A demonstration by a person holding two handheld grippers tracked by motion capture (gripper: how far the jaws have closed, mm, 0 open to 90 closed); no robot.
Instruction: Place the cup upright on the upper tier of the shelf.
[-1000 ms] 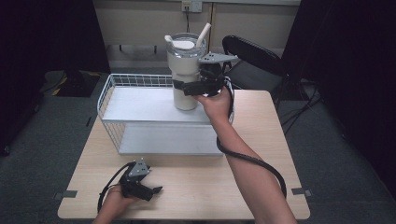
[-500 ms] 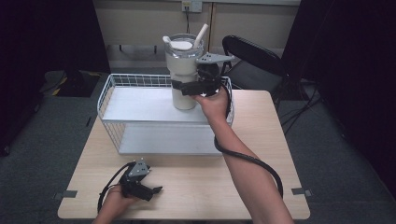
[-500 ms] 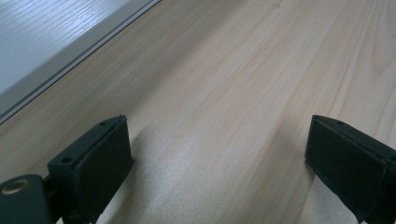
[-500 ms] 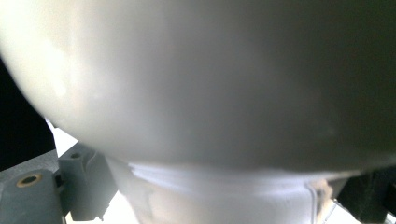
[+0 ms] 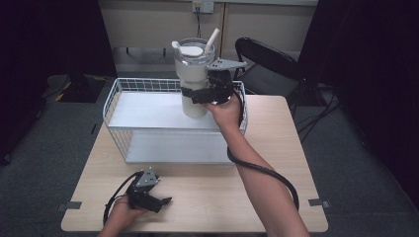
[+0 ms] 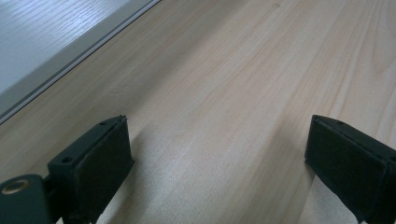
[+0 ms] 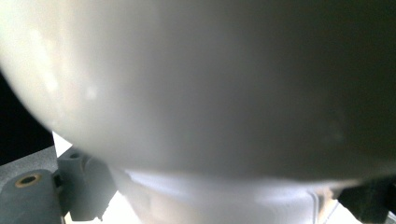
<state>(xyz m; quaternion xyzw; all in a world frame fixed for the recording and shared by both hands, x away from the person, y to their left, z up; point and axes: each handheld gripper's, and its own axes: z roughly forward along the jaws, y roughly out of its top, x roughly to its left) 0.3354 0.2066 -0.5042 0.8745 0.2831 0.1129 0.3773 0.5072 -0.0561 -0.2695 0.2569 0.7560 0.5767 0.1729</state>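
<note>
A tall cream tumbler (image 5: 193, 76) with a clear lid and a straw is held over the top shelf of a white wire rack (image 5: 148, 112); whether its base touches the shelf I cannot tell. My right gripper (image 5: 197, 95) is shut on the tumbler's lower body, with the cup's pale wall (image 7: 196, 79) pressed close to the camera in the right gripper view. My left gripper (image 5: 160, 202) rests on the wooden table (image 5: 212, 192) near the front left edge. Its jaws stand wide apart with bare wood (image 6: 219, 121) between them.
The rack has a lower shelf (image 5: 173, 148) and wire side walls. A black chair (image 5: 269, 61) stands behind the table at the right. A black cable (image 5: 267, 173) trails from the right gripper along the forearm. The rack's pale base edge (image 6: 60, 42) lies ahead of the left gripper.
The right gripper and the tumbler have barely shifted over the rack's top shelf. The left gripper has stayed in place on the table.
</note>
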